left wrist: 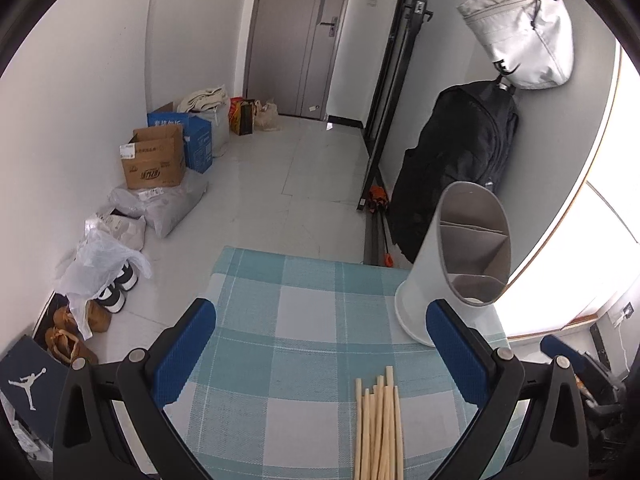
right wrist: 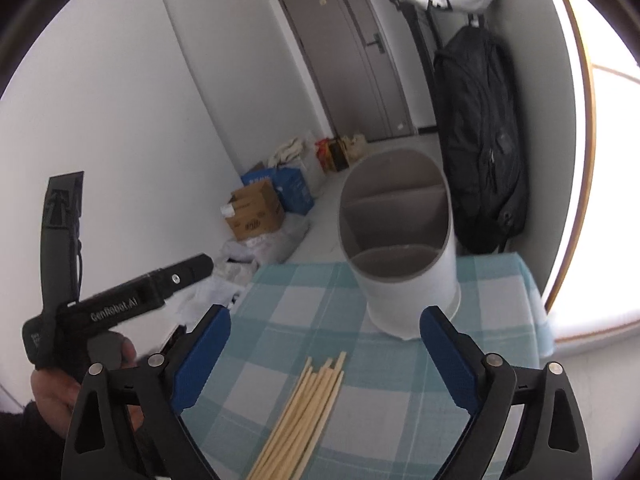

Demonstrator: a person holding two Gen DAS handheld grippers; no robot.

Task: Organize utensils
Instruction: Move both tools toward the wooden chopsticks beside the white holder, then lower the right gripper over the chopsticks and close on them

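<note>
Several pale wooden chopsticks (left wrist: 378, 428) lie in a bundle on a blue-and-white checked tablecloth (left wrist: 304, 320). A white utensil holder (left wrist: 452, 276) with grey inner dividers stands upright at the table's far right. My left gripper (left wrist: 320, 332) is open and empty above the cloth, with the chopsticks just below its right finger. In the right wrist view the chopsticks (right wrist: 308, 408) lie between the fingers of my right gripper (right wrist: 324, 344), which is open and empty. The holder (right wrist: 404, 256) stands just beyond it. The left gripper's body (right wrist: 116, 308) shows at the left, held in a hand.
The table ends just beyond the holder, with tiled floor beyond. Cardboard boxes (left wrist: 154, 160), bags and shoes (left wrist: 116, 292) line the left wall. A black backpack (left wrist: 460, 160) and a white bag (left wrist: 520, 36) hang on the right wall. A grey door (left wrist: 296, 36) is at the back.
</note>
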